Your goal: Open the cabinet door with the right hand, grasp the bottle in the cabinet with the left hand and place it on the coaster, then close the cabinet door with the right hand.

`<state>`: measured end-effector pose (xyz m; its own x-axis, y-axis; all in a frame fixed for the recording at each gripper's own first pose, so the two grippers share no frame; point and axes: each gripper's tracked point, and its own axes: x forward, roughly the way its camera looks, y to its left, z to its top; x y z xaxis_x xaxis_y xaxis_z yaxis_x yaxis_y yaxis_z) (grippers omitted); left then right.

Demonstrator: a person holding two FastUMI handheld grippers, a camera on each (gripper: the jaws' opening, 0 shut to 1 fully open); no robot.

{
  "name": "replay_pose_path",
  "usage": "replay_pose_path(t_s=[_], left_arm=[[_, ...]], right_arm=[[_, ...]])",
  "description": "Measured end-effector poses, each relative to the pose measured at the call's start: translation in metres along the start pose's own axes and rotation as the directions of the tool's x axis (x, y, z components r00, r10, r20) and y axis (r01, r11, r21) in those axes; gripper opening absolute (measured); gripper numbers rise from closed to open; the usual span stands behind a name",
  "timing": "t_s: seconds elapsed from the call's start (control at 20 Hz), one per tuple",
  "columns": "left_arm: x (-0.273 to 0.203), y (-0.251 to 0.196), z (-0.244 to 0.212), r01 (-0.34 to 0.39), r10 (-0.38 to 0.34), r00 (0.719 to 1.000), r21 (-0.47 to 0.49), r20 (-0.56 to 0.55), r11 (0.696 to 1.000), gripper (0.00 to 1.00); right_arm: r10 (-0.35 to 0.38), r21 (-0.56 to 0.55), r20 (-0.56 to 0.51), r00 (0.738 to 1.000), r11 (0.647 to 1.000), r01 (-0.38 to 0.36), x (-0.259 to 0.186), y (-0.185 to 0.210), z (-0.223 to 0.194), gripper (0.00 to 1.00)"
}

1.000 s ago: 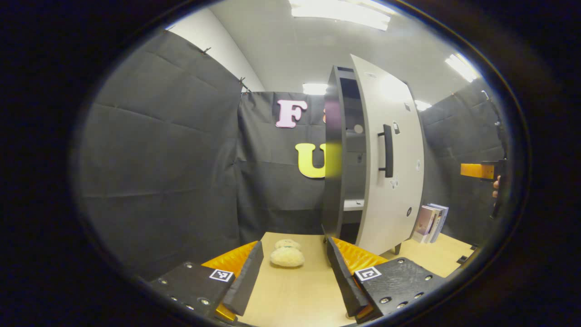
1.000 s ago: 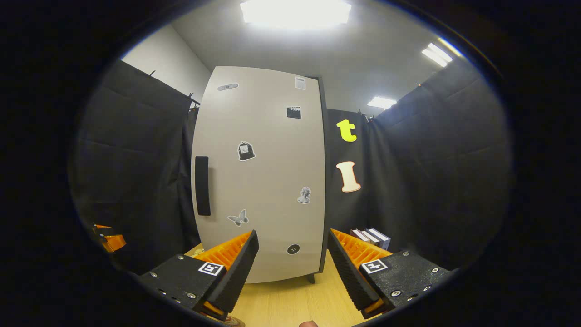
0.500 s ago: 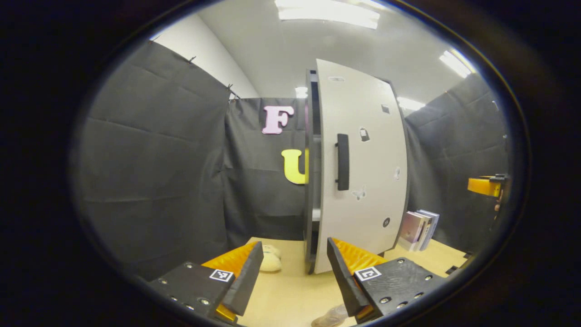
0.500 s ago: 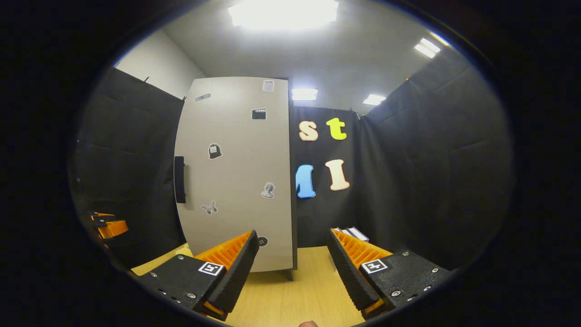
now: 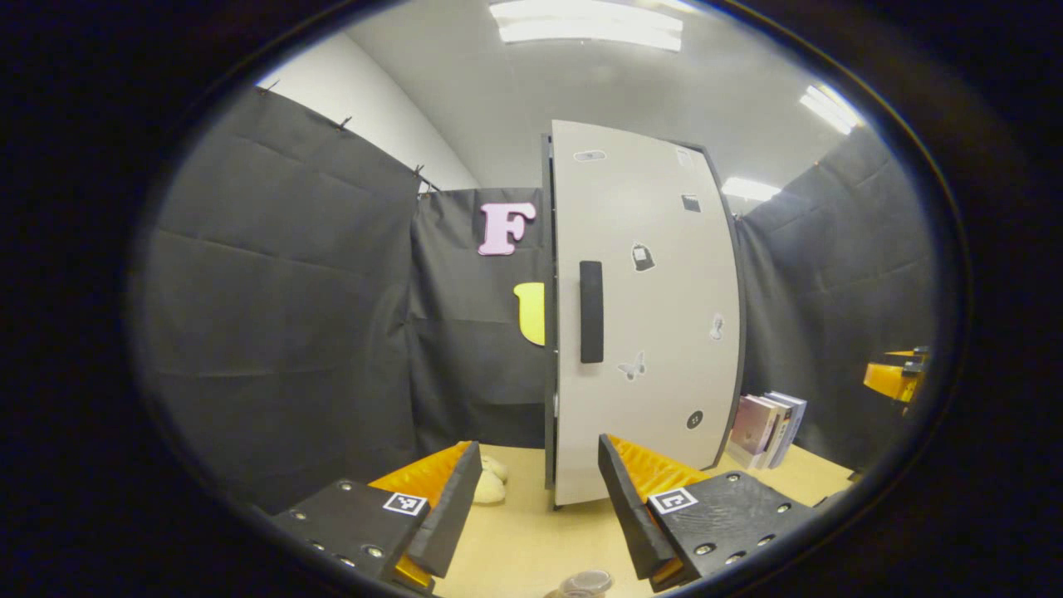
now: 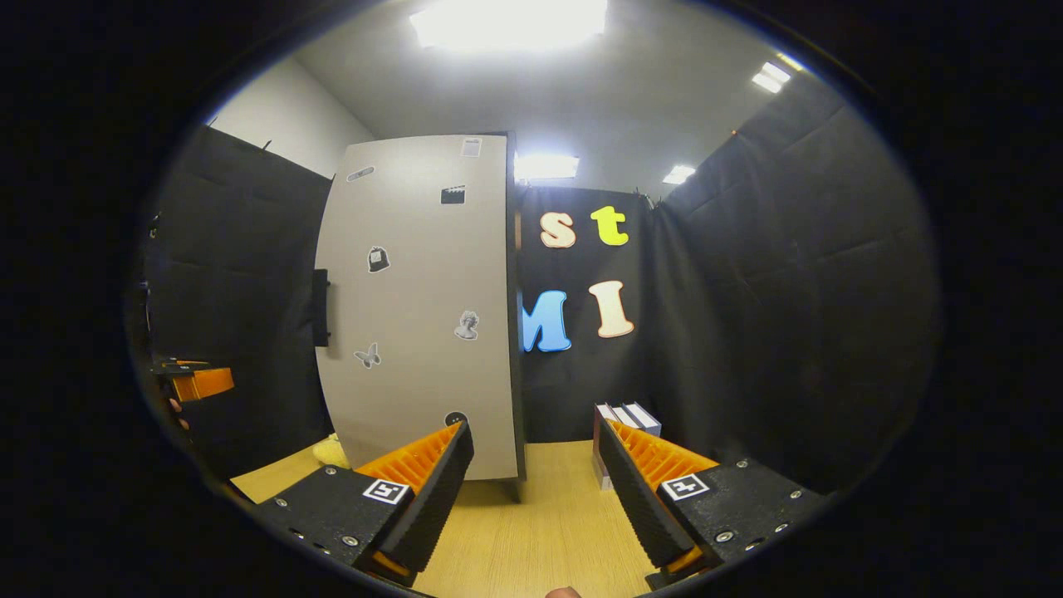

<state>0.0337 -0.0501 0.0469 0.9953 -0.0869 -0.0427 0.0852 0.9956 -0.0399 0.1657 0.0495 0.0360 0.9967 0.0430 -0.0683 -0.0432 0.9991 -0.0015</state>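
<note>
A tall cabinet stands on the table, and its pale door (image 5: 656, 299) with stickers lies flush against the dark body. The door (image 6: 415, 307) and its black handle (image 6: 320, 307) also appear left of centre in the right gripper view. In the left gripper view the handle (image 5: 590, 311) is on the door's left side. My left gripper (image 5: 540, 444) is open and holds nothing. The top of a clear bottle (image 5: 585, 583) peeks in at the bottom edge just below it. My right gripper (image 6: 535, 425) is open and apart from the door.
A cream plush toy (image 5: 487, 487) lies on the wooden table (image 5: 515, 540) left of the cabinet. Several books (image 5: 768, 419) stand to its right. The right gripper (image 5: 893, 378) shows at the far right edge, and the left gripper (image 6: 198, 382) at the far left edge.
The cabinet door has swung from ajar to flush with the cabinet. Both grippers have drawn back from it, and the bottle top has come into the left gripper view.
</note>
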Motion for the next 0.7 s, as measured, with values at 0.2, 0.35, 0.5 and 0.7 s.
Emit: replay_pose_path(t_s=[0.2,0.35,0.5,0.7], left_arm=[[-0.001,0.001,-0.004,-0.022,0.022,1.000,-0.005,-0.003,1.000,0.81],[-0.002,0.002,-0.007,-0.028,0.028,1.000,-0.001,-0.007,1.000,0.81],[0.000,0.006,-0.009,-0.030,0.030,1.000,-0.003,-0.007,1.000,0.81],[0.003,0.013,-0.009,-0.025,0.025,1.000,0.001,-0.009,1.000,0.81]], right_arm=[[0.004,0.007,0.005,1.000,1.000,-0.004,0.001,0.001,0.000,0.94],[0.001,0.019,0.011,1.000,1.000,-0.001,0.004,0.005,0.001,0.94],[-0.004,0.019,0.009,1.000,1.000,0.003,0.006,0.008,0.001,0.94],[-0.016,0.023,0.019,1.000,1.000,0.016,0.008,0.013,0.007,0.94]])
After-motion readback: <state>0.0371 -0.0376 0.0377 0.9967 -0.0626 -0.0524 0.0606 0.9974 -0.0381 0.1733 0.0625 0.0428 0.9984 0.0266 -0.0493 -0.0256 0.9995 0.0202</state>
